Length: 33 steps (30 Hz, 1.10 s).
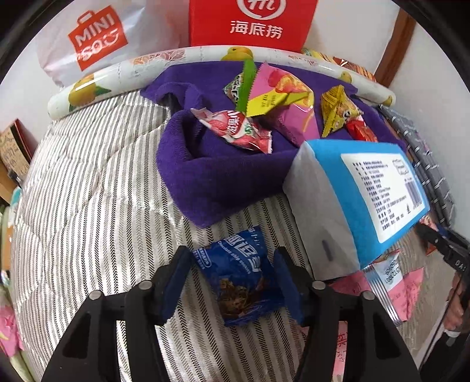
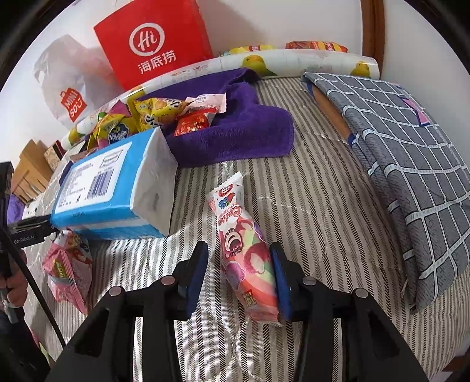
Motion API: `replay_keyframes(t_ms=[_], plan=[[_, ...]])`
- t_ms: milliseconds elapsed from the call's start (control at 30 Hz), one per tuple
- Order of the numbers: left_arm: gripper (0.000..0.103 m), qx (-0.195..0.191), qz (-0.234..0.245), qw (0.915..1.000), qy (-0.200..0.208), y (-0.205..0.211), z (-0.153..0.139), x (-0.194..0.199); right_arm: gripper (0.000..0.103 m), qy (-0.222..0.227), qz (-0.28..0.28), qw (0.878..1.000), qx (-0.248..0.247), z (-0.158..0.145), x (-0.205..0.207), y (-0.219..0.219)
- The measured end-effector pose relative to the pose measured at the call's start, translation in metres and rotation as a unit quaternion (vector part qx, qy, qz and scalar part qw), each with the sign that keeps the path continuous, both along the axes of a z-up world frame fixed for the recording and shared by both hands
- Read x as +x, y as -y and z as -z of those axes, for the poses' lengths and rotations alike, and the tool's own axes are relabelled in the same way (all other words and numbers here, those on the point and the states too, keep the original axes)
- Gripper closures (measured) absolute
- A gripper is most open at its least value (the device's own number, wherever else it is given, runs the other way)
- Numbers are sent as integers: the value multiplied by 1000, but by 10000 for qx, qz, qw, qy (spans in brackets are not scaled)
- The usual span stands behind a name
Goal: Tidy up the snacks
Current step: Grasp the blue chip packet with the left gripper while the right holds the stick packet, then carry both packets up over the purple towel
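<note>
On the striped bedcover (image 1: 88, 182), in the left wrist view, the left gripper (image 1: 235, 282) stands with its fingers spread wide on either side of a blue chocolate chip cookie packet (image 1: 243, 276); the packet lies flat on the cover, its right edge at or against the right finger and a narrow gap showing on the left, so nothing is held. Just beyond it a folded purple towel (image 1: 211, 176) carries a loose heap of snacks, among them a red strawberry candy packet (image 1: 235, 129), a pink packet (image 1: 279, 94) and a yellow packet (image 1: 337, 111). A blue tissue pack (image 1: 367, 191) rests to the right, tilted up over some pink wrappers (image 1: 408, 288). Behind the towel lies a fruit-printed roll (image 1: 191, 58), with a red Haidilao box (image 1: 252, 20) and a white Miniso bag (image 1: 94, 41) against the wall. In the right wrist view, the right gripper (image 2: 239, 273) is likewise wide open around a pink Lotso snack packet (image 2: 243, 249) lying lengthwise on the cover; the right finger touches or nearly touches its side, the left stands clear, so it is not gripped. The tissue pack (image 2: 117, 191) sits to the left, the towel (image 2: 241, 129) beyond, and a grey checked cloth (image 2: 396, 152) to the right.
</note>
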<state>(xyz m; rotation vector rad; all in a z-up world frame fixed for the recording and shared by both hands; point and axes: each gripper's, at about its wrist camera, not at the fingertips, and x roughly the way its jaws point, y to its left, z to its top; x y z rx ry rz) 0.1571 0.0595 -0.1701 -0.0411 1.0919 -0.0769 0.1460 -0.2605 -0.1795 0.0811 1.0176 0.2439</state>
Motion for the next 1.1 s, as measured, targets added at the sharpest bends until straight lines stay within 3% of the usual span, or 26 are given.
replay_keyframes(t_ms=[100, 167, 200, 267, 433, 833, 1100], plan=[[45, 232, 5, 9997, 73, 6, 1, -2, 60, 52, -34, 10000, -63, 2, -2, -1], [50, 250, -14, 9996, 101, 5, 1, -3, 60, 95, -48, 9999, -87, 3, -2, -2], [51, 182, -23, 9998, 105, 3, 0, -4, 61, 119, -49, 9999, -89, 3, -2, -2], [52, -4, -19, 10000, 94, -2, -1, -7, 74, 180, -4, 9997, -169, 4, -3, -2], [53, -263, -81, 9996, 110, -12, -7, -17, 76, 258, -52, 9996, -58, -4, -5, -2], [53, -483, -17, 9973, 552, -13, -53, -42, 76, 838, -16, 9965, -16, -59, -29, -4], [53, -717, 247, 9939, 800, 7, -79, -55, 76, 1094, -271, 9929, 377, -89, -58, -14]])
